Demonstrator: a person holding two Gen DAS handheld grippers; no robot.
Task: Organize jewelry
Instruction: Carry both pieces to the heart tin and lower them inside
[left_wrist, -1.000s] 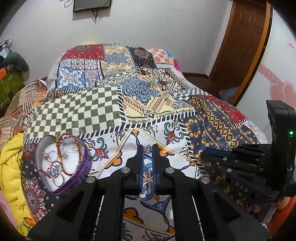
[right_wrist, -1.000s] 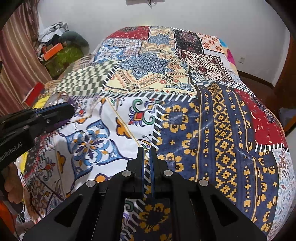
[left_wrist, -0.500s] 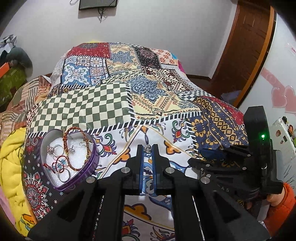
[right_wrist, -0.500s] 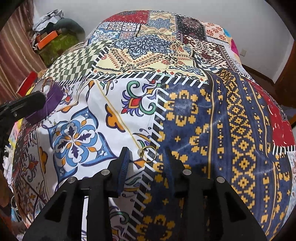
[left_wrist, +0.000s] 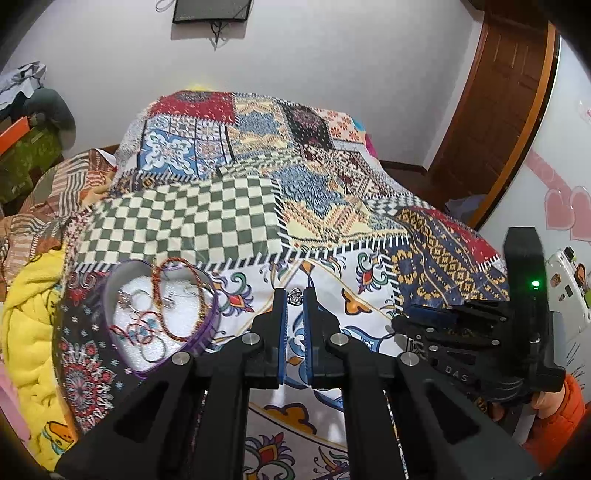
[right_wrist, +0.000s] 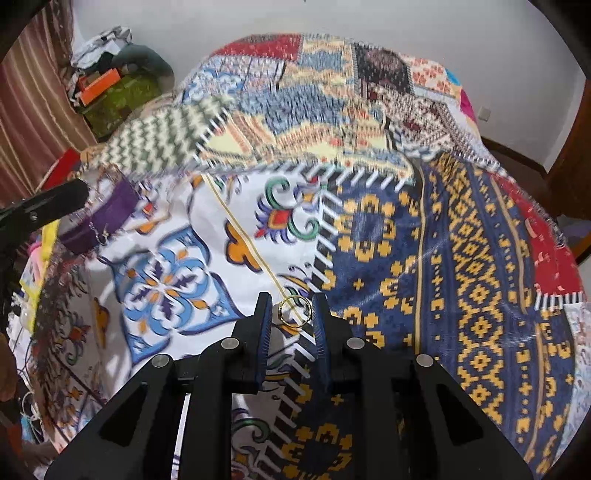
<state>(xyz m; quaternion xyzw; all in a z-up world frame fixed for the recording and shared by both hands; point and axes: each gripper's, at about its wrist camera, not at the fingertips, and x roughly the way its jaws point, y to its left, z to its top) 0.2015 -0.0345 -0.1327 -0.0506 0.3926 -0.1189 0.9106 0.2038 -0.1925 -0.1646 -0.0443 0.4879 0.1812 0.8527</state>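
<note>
My left gripper (left_wrist: 294, 295) is shut on a small silver ring (left_wrist: 295, 294), held above the patchwork bedspread. A purple heart-shaped jewelry box (left_wrist: 207, 325) with a white lining lies to its left; it holds a red braided bracelet (left_wrist: 177, 295), silver rings and hoops. My right gripper (right_wrist: 293, 308) has its jaws around a thin gold ring (right_wrist: 294, 311), one at each side of it, just above the bedspread. The right gripper (left_wrist: 428, 314) also shows at the right of the left wrist view. The purple box (right_wrist: 107, 214) shows at far left in the right wrist view.
The patchwork bedspread (left_wrist: 236, 214) covers the whole bed. A yellow blanket (left_wrist: 29, 325) lies at the left edge. Clutter (right_wrist: 110, 88) sits on the floor at the far left, and a wooden door (left_wrist: 498, 110) stands at the right.
My right gripper opened, dropped to the bedspread and now brackets the gold ring. My left gripper stayed shut on the silver ring and lifted slightly, with the heart box nearer centre.
</note>
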